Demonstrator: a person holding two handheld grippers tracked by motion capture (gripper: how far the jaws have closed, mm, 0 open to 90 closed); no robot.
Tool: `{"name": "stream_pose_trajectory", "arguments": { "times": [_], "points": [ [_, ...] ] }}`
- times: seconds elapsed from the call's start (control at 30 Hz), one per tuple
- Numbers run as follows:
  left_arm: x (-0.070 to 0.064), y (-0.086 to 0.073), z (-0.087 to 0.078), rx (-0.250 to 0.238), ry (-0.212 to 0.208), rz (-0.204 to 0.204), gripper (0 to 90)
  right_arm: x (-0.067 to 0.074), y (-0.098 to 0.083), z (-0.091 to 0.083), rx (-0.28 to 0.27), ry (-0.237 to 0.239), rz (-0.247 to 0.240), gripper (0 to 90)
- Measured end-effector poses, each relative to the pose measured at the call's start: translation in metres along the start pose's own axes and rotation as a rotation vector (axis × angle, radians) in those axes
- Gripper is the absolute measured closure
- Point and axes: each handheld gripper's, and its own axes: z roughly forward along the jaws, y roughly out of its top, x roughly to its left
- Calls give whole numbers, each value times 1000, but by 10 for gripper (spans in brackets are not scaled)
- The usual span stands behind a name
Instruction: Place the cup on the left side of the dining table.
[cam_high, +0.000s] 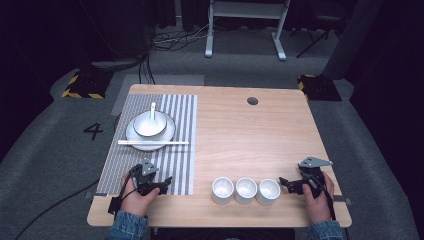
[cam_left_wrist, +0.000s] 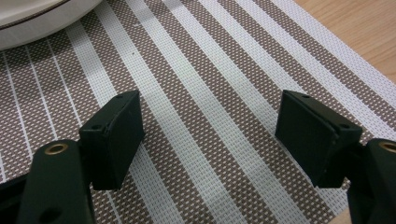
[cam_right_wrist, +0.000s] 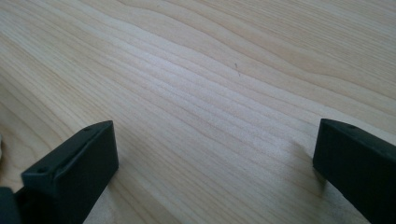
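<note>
The right gripper (cam_high: 285, 182) is held low over the bare table (cam_high: 250, 135), its jaws spread wide with nothing between them, just at 3 o'clock of the cups (cam_high: 245, 190). The three cups stand in a row near the front edge, close together; whether they touch cannot be told. The nearest, the right cup (cam_high: 268, 191), is judged to be the thing reached for.

The left gripper (cam_high: 166, 182) rests over the mat (cam_high: 175, 125) at the mat's 6 o'clock end, jaws likewise spread and empty; in the left gripper view the striped weave lies between the two black pads (cam_left_wrist: 116, 135), with the plate (cam_left_wrist: 32, 21) rim at 11 o'clock.

For a sound pick, the right cup is best approached from 3 o'clock with the jaws kept level, one jaw passed over the rim into the hollow and the other kept outside, so that the wall is pinched. The closing should be slow, since a glazed wall is likely to slip. The neighbouring cup at 9 o'clock should not be nudged.

The cups are white, round, straight-walled and seemingly glazed. The table is pale wood with a flowing grain, smooth and matt (cam_right_wrist: 210, 93). The mat is a coarse woven mesh in brown-grey and white stripes. On the plate a white bowl (cam_high: 149, 123) sits with a spoon (cam_high: 153, 111) in it; pale chopsticks (cam_high: 153, 142) lie across the plate's 6 o'clock rim.
</note>
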Motion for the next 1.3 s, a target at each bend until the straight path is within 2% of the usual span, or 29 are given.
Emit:
{"name": "stream_pose_trajectory", "arguments": {
  "times": [0.03,0.07,0.1,0.13,0.2,0.27,0.37,0.4,0.47,0.53,0.57,0.6,0.63,0.67,0.7,0.83,1.03,1.07,1.13,1.2,1.3],
  "points": [
    [-1,0,0,-4,-8,-18,227,0,0,0,0,0,0,1],
    [-1,0,0,-4,-8,-18,207,0,0,0,0,0,0,1],
    [0,1,-1,-5,-30,-48,206,0,0,0,0,0,0,1],
    [0,1,-3,-7,-38,-56,222,0,0,0,0,0,1,1],
    [0,2,-5,-14,-39,-55,229,0,0,0,0,0,0,1],
    [-1,7,-11,-28,-24,-28,227,0,0,0,0,0,0,1],
    [-3,10,-16,-47,-24,-24,227,0,0,0,0,0,1,1],
    [-6,13,-20,-72,-32,-23,228,0,0,0,0,0,0,1],
    [-8,15,-24,-87,-33,-14,229,0,0,0,0,0,0,1],
    [-12,20,-32,-147,-31,-7,228,0,0,0,0,0,0,1],
    [-12,20,-32,-147,-31,-7,229,0,0,0,0,0,0,1],
    [-14,23,-37,-185,-25,-10,229,0,0,0,0,0,1,1],
    [-14,23,-37,-185,-25,-10,229,0,0,0,-1,-1,0,1],
    [-16,25,-43,-217,-15,-10,229,0,0,0,0,0,0,1],
    [-16,27,-45,-226,-13,-10,229,0,0,0,0,0,0,1],
    [-18,31,-51,-238,-19,1,229,0,0,0,-1,-1,0,1],
    [-19,33,-55,-250,-16,-6,228,0,0,0,-1,-1,0,1],
    [-18,34,-57,-248,17,-9,228,0,0,0,-1,-1,0,1],
    [-20,35,-58,-229,108,40,223,0,0,0,0,0,0,1],
    [-20,35,-59,-222,116,55,219,0,0,0,-1,-1,0,1],
    [-19,36,-61,-243,62,22,219,0,0,0,-1,-1,0,1]
  ]
}}
